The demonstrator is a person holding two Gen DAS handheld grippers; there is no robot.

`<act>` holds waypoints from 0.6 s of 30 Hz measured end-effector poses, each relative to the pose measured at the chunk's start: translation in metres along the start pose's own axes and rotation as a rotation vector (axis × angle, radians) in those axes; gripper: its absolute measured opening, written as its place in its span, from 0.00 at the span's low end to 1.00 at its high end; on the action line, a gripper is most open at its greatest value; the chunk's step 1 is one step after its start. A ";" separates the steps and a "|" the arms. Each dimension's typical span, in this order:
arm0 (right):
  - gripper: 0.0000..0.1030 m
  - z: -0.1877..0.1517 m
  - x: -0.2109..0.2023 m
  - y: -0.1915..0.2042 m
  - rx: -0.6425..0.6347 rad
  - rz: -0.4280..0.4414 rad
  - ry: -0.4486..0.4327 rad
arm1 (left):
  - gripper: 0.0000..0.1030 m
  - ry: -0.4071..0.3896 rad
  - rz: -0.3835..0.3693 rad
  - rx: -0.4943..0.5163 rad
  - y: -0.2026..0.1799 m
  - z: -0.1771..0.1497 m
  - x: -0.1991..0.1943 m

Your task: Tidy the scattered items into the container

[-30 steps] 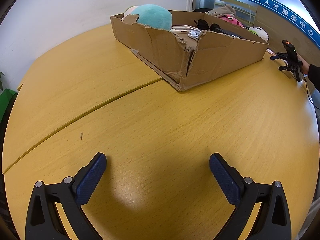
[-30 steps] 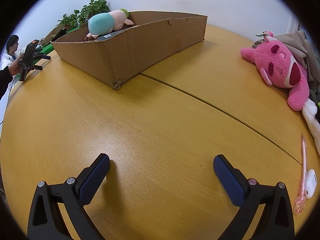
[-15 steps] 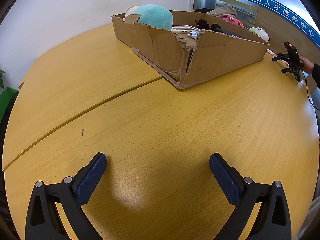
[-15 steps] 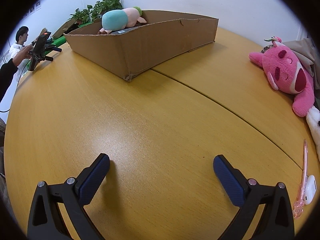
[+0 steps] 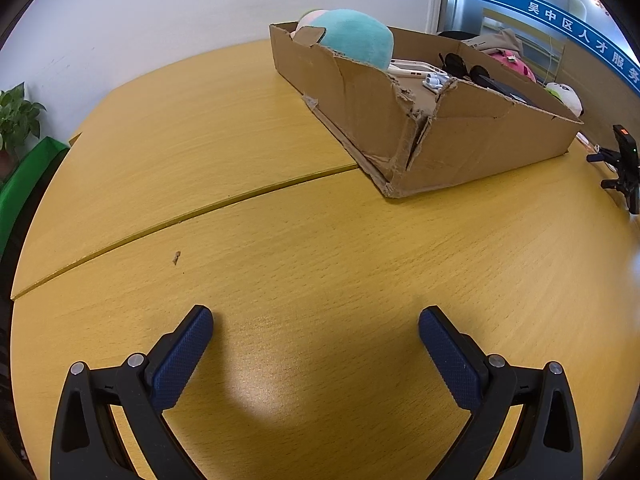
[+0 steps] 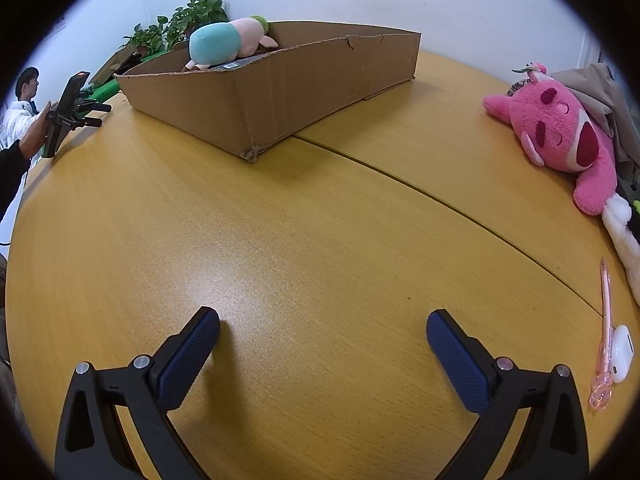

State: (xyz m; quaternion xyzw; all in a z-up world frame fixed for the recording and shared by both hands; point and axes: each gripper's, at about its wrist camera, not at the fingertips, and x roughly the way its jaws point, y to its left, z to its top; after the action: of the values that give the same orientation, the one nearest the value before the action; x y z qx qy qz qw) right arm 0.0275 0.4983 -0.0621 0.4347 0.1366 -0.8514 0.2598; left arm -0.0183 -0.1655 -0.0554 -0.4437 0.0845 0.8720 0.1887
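Observation:
A shallow cardboard box [image 5: 472, 144] [image 6: 304, 92] stands on the yellow wooden table [image 5: 280, 240]. Inside it lie a teal and pink plush [image 5: 352, 36] [image 6: 224, 42], black sunglasses [image 5: 460, 66] and white earbuds [image 5: 434, 79]. Outside the box, at the right of the right wrist view, lie a pink plush bear [image 6: 560, 136], a pink pen [image 6: 606, 332] and a white earbud case [image 6: 622, 354]. My left gripper [image 5: 316, 336] is open over bare table, well short of the box. My right gripper [image 6: 322, 340] is open too, holding nothing, left of the pen.
A person [image 6: 20, 120] at the table's far edge holds a black device on a small tripod [image 6: 66, 112] [image 5: 624, 164]. Potted plants [image 6: 176, 24] stand behind the box. A seam [image 6: 440, 200] runs across the tabletop. A beige cloth [image 6: 608, 100] lies behind the pink bear.
Both views have shifted: the box now sits further right in each frame, so both grippers have turned leftward. Both stay open and empty.

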 end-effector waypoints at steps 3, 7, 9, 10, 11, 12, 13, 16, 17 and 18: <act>1.00 0.000 0.000 0.000 0.000 0.000 0.000 | 1.00 0.000 -0.002 -0.002 0.002 -0.001 0.001; 1.00 0.000 0.000 0.000 0.000 0.000 0.000 | 1.00 0.000 -0.002 -0.007 0.002 -0.001 0.002; 1.00 0.000 0.000 0.000 0.000 0.000 0.000 | 1.00 0.000 0.000 -0.005 0.001 -0.001 0.002; 1.00 0.000 0.000 0.000 0.000 0.000 0.000 | 1.00 0.000 0.001 -0.004 0.001 -0.001 0.002; 1.00 0.000 0.000 0.000 0.000 0.000 0.000 | 1.00 0.000 0.002 -0.004 0.001 -0.001 0.002; 1.00 0.000 0.000 0.000 0.000 0.000 0.000 | 1.00 0.000 0.003 -0.003 0.001 -0.001 0.002; 1.00 0.000 0.000 0.000 0.000 0.000 0.000 | 1.00 0.000 0.003 -0.003 0.001 0.000 0.002; 1.00 0.000 0.000 0.000 0.000 0.000 0.000 | 1.00 0.000 0.003 -0.003 0.001 0.000 0.002; 1.00 0.000 0.000 0.000 0.000 0.000 0.000 | 1.00 0.000 0.003 -0.003 0.001 -0.001 0.002; 1.00 0.000 0.000 0.000 0.000 0.000 0.000 | 1.00 0.000 0.003 -0.003 0.001 -0.001 0.002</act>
State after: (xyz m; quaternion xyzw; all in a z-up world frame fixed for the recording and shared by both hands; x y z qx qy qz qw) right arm 0.0277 0.4982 -0.0620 0.4347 0.1366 -0.8513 0.2600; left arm -0.0191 -0.1657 -0.0572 -0.4439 0.0837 0.8724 0.1868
